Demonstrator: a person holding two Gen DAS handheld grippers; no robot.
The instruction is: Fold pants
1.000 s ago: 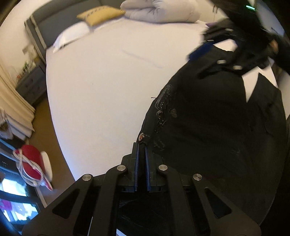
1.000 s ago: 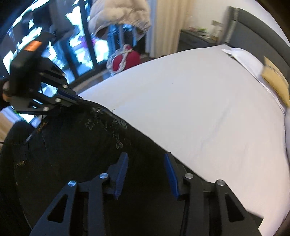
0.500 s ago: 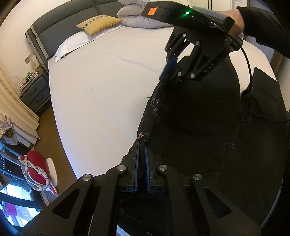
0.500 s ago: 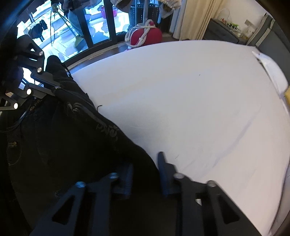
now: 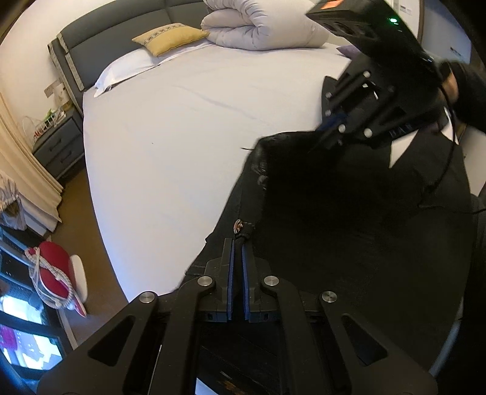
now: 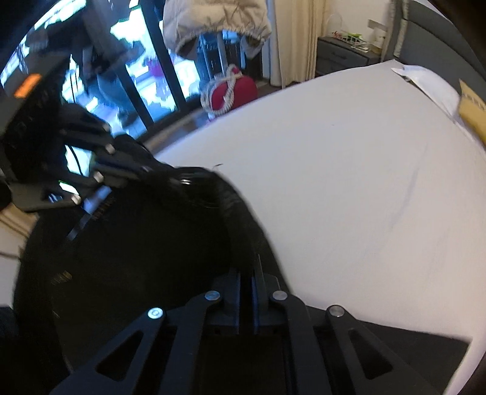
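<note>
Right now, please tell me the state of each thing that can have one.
left gripper: shut on the pants.
right gripper: shut on the pants.
pants: black, bunched, held at two points over the bed.
duvet: rolled up.
nightstand: drawers shut.

Pants (image 5: 349, 218) on bed (image 5: 182, 136), at its foot edge. Pillows (image 5: 145, 57) and rolled duvet (image 5: 261, 27) at head edge. Nightstand (image 5: 57, 142) beside head corner. Bag (image 5: 51, 273) on floor past side edge.

The white-sheeted bed (image 5: 170, 145) carries black pants (image 5: 349, 231), a yellow pillow (image 5: 170, 38) and a rolled duvet (image 5: 261, 25).
</note>
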